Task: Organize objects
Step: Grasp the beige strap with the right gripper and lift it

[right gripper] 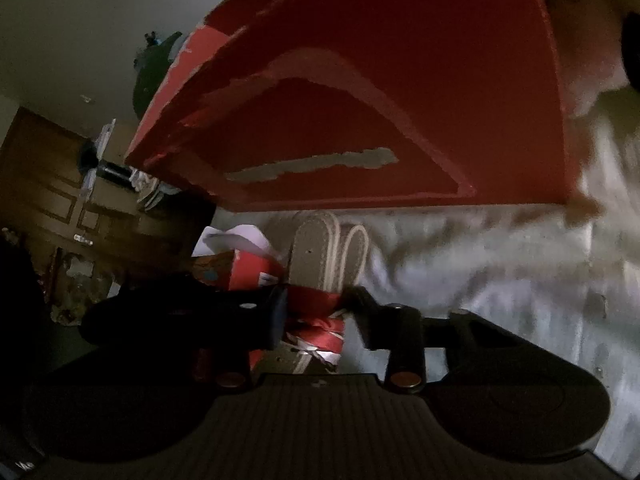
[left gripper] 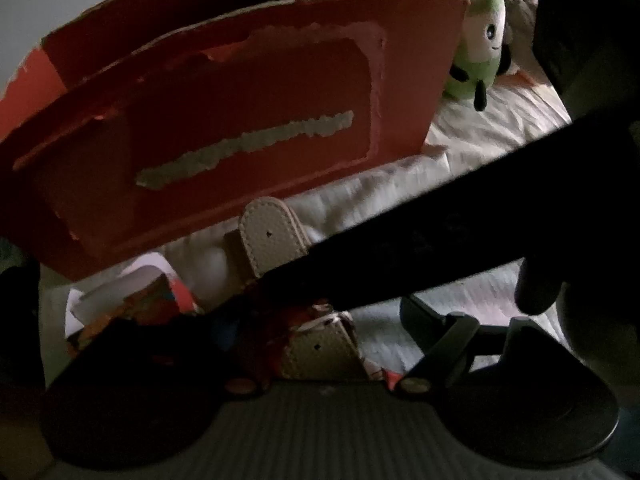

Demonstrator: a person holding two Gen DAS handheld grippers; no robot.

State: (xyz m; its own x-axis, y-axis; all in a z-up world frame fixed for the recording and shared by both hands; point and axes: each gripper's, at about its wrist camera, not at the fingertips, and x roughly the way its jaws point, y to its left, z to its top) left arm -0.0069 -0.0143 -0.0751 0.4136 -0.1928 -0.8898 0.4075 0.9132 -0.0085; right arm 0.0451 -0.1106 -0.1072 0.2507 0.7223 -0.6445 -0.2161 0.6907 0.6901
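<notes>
A beige sandal with stitched edges and a red ribbon lies on the white bed sheet, its sole pointing away. My right gripper is shut on the sandal at the ribbon. In the left wrist view my left gripper stands open around the sandal's near end; its right finger is clear of it and its left finger is lost in shadow. A dark bar, apparently the other gripper, crosses in front. A red cardboard box with a torn label sits just beyond.
The red box fills the top of the right wrist view. A colourful carton with white paper lies left of the sandal. A green plush toy sits behind the box. Wooden doors stand at far left.
</notes>
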